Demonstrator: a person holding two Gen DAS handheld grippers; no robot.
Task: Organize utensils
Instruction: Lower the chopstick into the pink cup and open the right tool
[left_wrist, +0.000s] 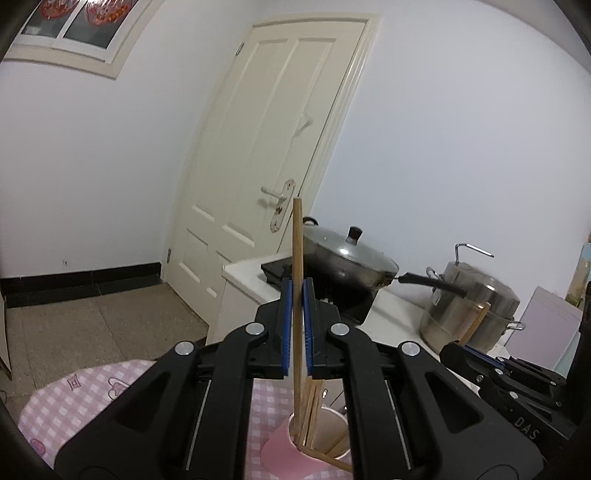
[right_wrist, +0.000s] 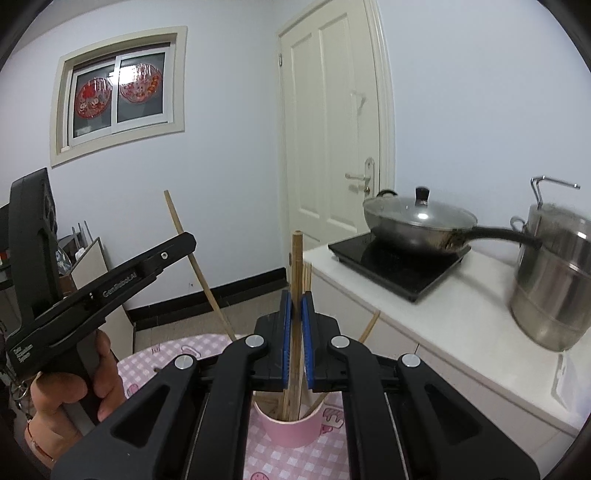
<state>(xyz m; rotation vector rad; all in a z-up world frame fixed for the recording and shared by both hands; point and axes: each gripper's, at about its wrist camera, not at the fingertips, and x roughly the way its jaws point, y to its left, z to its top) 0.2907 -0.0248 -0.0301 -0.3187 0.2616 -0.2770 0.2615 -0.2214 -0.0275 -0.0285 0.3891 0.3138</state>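
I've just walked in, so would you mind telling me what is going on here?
A person is sorting chopsticks into a pink cup on the checked tablecloth. Each hand holds a gripper. The left gripper is shut on one wooden chopstick, and the right gripper is shut on another chopstick. Both hang just above the cup, which already holds several. Neither is in yet.
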